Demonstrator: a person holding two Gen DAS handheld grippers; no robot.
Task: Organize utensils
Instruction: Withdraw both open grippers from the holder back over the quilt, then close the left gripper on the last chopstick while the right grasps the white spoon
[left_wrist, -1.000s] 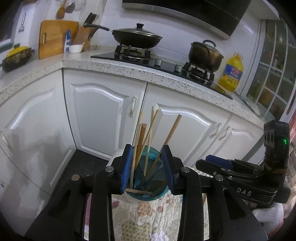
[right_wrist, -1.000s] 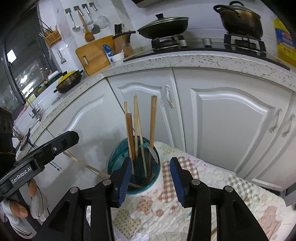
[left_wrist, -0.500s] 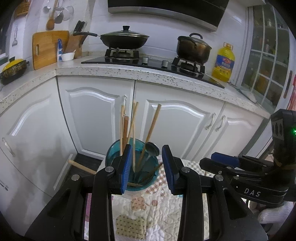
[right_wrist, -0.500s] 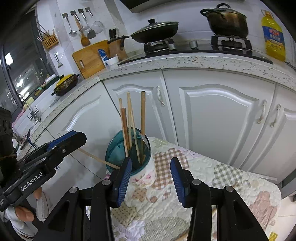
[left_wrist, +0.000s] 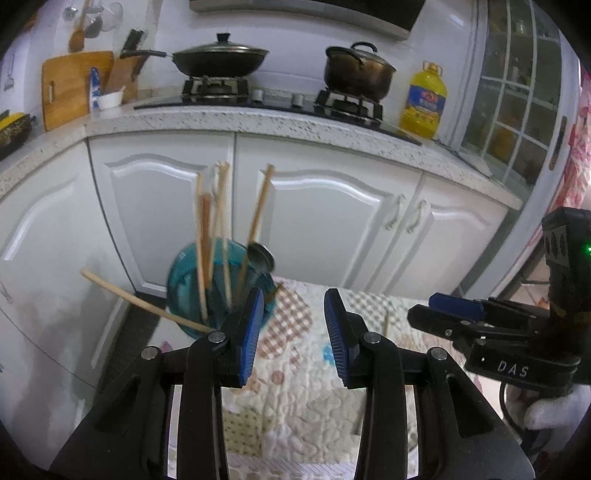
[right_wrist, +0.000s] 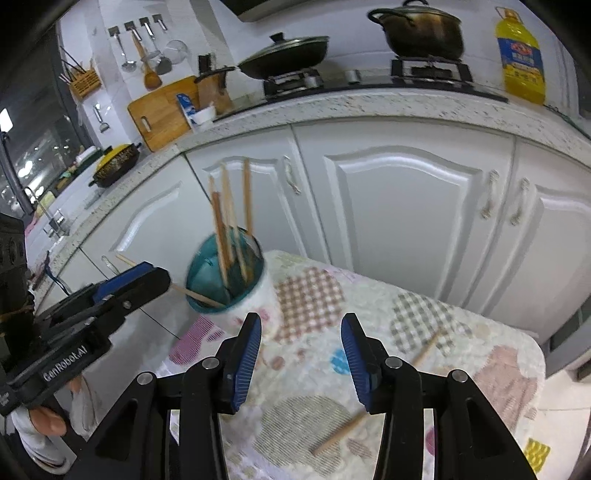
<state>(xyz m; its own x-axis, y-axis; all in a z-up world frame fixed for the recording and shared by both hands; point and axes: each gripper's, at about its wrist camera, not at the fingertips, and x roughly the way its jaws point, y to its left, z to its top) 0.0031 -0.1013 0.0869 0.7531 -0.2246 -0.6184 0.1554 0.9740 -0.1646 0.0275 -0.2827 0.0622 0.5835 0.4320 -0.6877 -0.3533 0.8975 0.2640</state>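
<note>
Left wrist: left gripper (left_wrist: 293, 332) opening, empty; holder (left_wrist: 221, 288) apparently farther left.

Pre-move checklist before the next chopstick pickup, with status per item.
1. Left claw empty: ok, it is opening with nothing between its pads.
2. Right claw empty: ok, open, only cloth shows in the gap.
3. Loose chopsticks to collect: ok, one lies by the right claw, another further right on the cloth.
4. Holder upright on the cloth: ok.
5. Sticks seated in the holder: not ok, one stick leans far out over the rim.
6. Path from right claw to the near chopstick: ok, nothing in between.
</note>
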